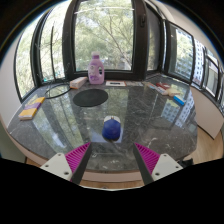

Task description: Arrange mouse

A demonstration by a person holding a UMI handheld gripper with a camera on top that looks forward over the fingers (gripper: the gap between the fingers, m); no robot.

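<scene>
A blue mouse (111, 127) lies on the round glass table (60, 125), a little ahead of my fingers and roughly midway between them. A dark round mouse pad (90, 96) lies further back, to the left of the mouse. My gripper (112, 155) is open and empty, its pink pads (77, 156) wide apart near the table's front edge. Nothing is between the fingers.
A pink-capped bottle (96, 69) stands at the back beyond the mouse pad. A yellow and pink item (32, 106) lies at the left rim, and blue and orange items (180, 100) at the right. A cable (57, 90) curls near the pad. Large windows surround the table.
</scene>
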